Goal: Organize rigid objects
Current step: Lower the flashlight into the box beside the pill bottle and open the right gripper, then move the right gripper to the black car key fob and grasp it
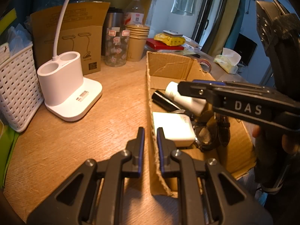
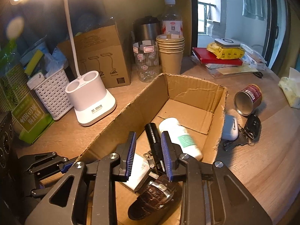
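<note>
Four things already lie inside the cardboard box [image 2: 189, 93]: a white bottle [image 2: 180, 136], a black flashlight [image 2: 154, 142], a white power adapter [image 2: 139, 170] and a brown leather wristwatch [image 2: 153, 198], so the sorting looks well under way. Still out on the tabletop [image 2: 262, 159], just right of the box, are a tipped red can [image 2: 248, 99], a white earbud case [image 2: 229, 128] and a car key fob [image 2: 253, 125] with keys; I judge these remain to be boxed. The right gripper [image 2: 149, 155] hangs over the box's near end, its blue-padded fingers [image 2: 131, 153] parted and gripping nothing, with the flashlight seen through the gap. The left gripper [image 1: 150, 146] straddles the box's left wall, its fingers [image 1: 141, 144] slightly apart; whether they actually pinch the cardboard, I cannot tell.
</note>
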The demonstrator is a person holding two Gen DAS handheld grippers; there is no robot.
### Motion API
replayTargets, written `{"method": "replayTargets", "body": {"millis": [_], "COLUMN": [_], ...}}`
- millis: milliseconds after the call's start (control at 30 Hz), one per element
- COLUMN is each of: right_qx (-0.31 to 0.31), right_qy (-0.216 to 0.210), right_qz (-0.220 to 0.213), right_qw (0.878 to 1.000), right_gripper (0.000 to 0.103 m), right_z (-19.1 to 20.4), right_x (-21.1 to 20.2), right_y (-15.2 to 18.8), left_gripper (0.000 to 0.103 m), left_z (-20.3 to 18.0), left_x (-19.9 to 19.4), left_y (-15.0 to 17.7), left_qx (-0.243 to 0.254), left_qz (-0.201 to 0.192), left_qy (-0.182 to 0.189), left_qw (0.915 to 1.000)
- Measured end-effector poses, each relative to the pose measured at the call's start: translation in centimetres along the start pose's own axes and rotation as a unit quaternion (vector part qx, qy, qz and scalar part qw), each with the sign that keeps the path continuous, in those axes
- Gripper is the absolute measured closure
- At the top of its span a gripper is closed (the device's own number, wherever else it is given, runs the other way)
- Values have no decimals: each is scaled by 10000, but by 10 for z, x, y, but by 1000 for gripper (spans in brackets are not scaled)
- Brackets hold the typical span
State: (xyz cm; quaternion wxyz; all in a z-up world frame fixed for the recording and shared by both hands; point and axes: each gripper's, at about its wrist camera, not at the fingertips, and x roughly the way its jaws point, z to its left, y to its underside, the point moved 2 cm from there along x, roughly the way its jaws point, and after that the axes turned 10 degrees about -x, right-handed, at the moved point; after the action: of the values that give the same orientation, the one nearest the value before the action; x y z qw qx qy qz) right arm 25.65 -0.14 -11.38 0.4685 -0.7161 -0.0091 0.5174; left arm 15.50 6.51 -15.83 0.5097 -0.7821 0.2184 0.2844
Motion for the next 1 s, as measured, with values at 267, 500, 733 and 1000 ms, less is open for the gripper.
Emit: {"method": "replayTargets", "body": {"millis": [267, 500, 733, 1000], "right_qx": [48, 92, 239, 561], "right_qy": [136, 310, 658, 1010], "right_qz": [-64, -158, -311, -437], "right_qw": [9999, 9994, 9971, 9923], "right_gripper": [63, 61, 46, 41], "right_z": [-7, -17, -36, -73], "right_x": [-10, -23, -37, -47], "right_y": [1, 1, 2, 7], "left_gripper": [89, 89, 89, 89], "left_z": [1, 1, 0, 0], "left_x": [0, 0, 0, 1], "left_y": [0, -1, 0, 0], "left_qx": [1, -1, -2, -8], "left_qz": [1, 3, 4, 8], "left_qy": [3, 5, 7, 16], "left_qw": [10000, 10000, 10000, 10000]}}
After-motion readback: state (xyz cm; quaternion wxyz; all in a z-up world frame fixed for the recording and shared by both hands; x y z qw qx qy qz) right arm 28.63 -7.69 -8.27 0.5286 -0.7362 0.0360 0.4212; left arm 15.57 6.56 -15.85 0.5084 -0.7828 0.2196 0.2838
